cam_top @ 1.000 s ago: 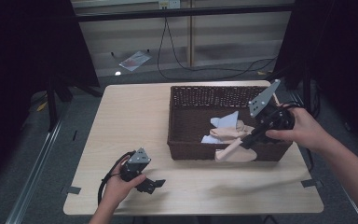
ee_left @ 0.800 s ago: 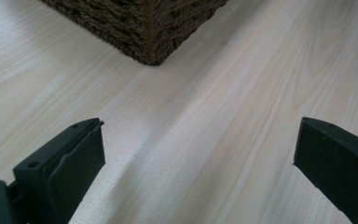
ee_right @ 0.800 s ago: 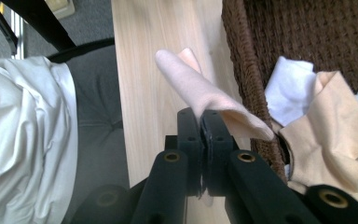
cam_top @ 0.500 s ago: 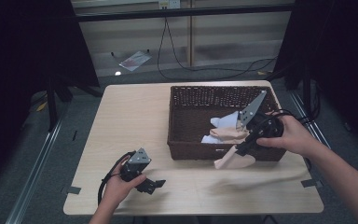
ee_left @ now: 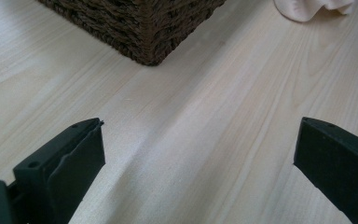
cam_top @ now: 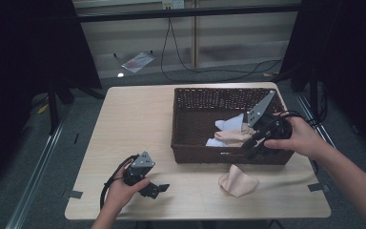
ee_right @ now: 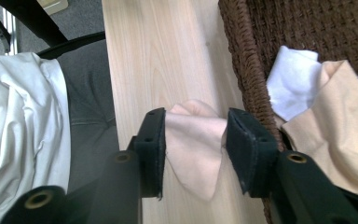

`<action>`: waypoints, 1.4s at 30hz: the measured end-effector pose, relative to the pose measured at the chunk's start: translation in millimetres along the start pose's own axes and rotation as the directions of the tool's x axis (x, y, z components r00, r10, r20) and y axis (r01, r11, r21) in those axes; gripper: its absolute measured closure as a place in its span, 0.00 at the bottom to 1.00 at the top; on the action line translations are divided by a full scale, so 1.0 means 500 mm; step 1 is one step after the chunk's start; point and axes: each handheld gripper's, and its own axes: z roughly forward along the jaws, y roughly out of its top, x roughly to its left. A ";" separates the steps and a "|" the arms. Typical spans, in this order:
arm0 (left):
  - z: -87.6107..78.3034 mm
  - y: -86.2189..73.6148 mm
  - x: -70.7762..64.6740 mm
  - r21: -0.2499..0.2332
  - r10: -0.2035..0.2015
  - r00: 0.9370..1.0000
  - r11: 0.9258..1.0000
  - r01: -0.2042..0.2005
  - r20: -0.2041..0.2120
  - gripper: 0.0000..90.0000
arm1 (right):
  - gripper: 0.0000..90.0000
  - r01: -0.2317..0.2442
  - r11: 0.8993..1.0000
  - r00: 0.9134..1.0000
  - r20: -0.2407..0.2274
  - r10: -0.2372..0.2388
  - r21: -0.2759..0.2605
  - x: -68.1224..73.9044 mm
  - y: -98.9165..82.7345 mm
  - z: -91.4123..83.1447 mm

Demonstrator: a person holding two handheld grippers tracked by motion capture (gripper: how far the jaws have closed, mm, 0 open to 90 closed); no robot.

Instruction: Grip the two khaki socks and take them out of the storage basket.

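A pale pink cloth (cam_top: 238, 180) lies crumpled on the wooden table (cam_top: 138, 124), just in front of the brown wicker basket (cam_top: 186, 143). My right gripper (cam_top: 252, 145) hovers above the basket's front wall, over the cloth. Its jaws have just been opening. In the right gripper view the cloth (ee_right: 196, 158) shows below between the spread jaws of my right gripper (ee_right: 196, 114), and the pads do not press on it. My left gripper (cam_top: 158, 189) rests open on the table at the front left, its jaws (ee_left: 198, 140) wide apart with nothing between them.
Inside the basket lie a white cloth (cam_top: 228, 124) and a peach cloth (cam_top: 231, 136). The left gripper view shows a basket corner (ee_left: 144, 28) and the pink cloth's edge (ee_left: 307, 7). The table's front edge runs near both hands. Cables lie on the floor beyond.
The pink cloth hung from my shut right gripper at the basket's front; it now lies on the table and the jaws stand apart. The left hand has kept still.
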 end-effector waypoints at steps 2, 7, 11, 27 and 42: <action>0.000 0.000 0.000 -0.002 -0.001 1.000 1.000 0.001 0.004 0.02 | 0.56 -0.003 1.000 1.000 0.007 0.003 -0.015 -0.002 0.003 -0.009; -0.001 0.000 0.000 -0.002 -0.002 1.000 1.000 0.002 0.005 0.02 | 0.37 -0.024 0.999 0.999 0.034 0.025 -0.039 -0.015 0.012 -0.027; -0.001 0.000 0.000 -0.002 -0.002 1.000 1.000 0.002 0.006 0.02 | 0.28 -0.041 0.997 0.998 0.053 0.045 -0.070 -0.034 0.016 -0.038; 0.000 0.000 0.001 0.000 0.001 1.000 1.000 -0.001 0.003 0.02 | 0.15 -0.145 0.987 0.981 0.120 0.152 -0.067 -0.122 0.001 0.012; -0.002 0.001 0.000 -0.002 0.002 1.000 1.000 -0.002 0.001 0.02 | 0.21 -0.208 0.978 0.962 0.179 0.206 -0.009 -0.182 -0.019 0.071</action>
